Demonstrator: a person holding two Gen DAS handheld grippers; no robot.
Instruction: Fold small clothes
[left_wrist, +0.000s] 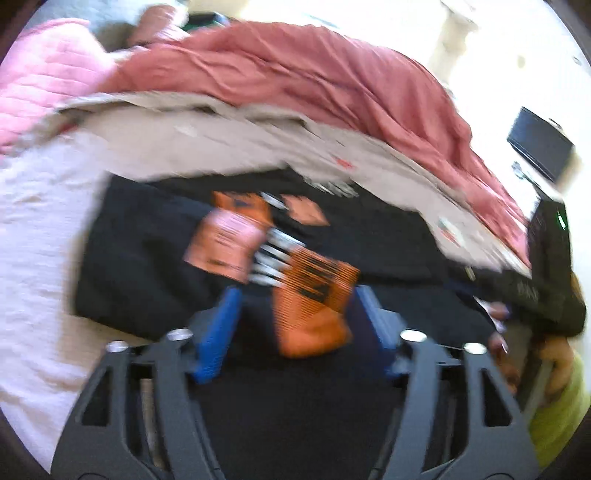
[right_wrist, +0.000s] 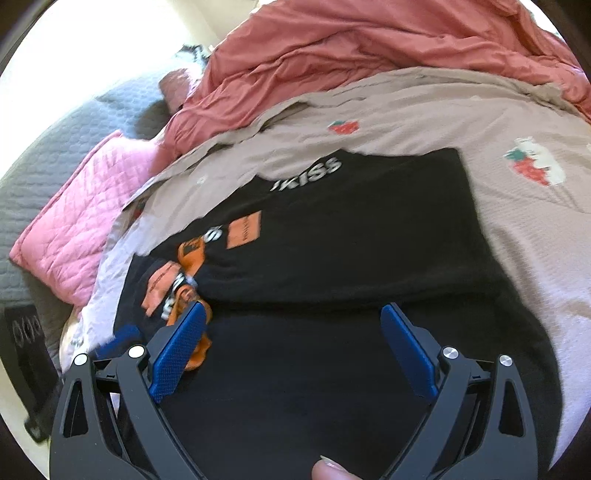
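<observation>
A black T-shirt (left_wrist: 147, 258) with an orange print (left_wrist: 310, 295) and white letters lies flat on a beige sheet with strawberries (right_wrist: 480, 110). In the right wrist view the T-shirt (right_wrist: 351, 240) shows a folded upper layer with a straight edge running across it. My left gripper (left_wrist: 298, 291) is open just above the shirt, its blue pads (left_wrist: 218, 332) either side of the orange print and pressing on nothing. My right gripper (right_wrist: 294, 307) is open too, over the near black cloth, with its left pad (right_wrist: 181, 343) beside the print (right_wrist: 184, 291).
A crumpled red duvet (left_wrist: 314, 74) lies behind the shirt and a pink quilted pillow (right_wrist: 74, 221) to its left on a grey quilt (right_wrist: 55, 147). A hand in a dark sleeve (left_wrist: 498, 332) shows at the right. A black box (left_wrist: 539, 147) stands beyond the bed.
</observation>
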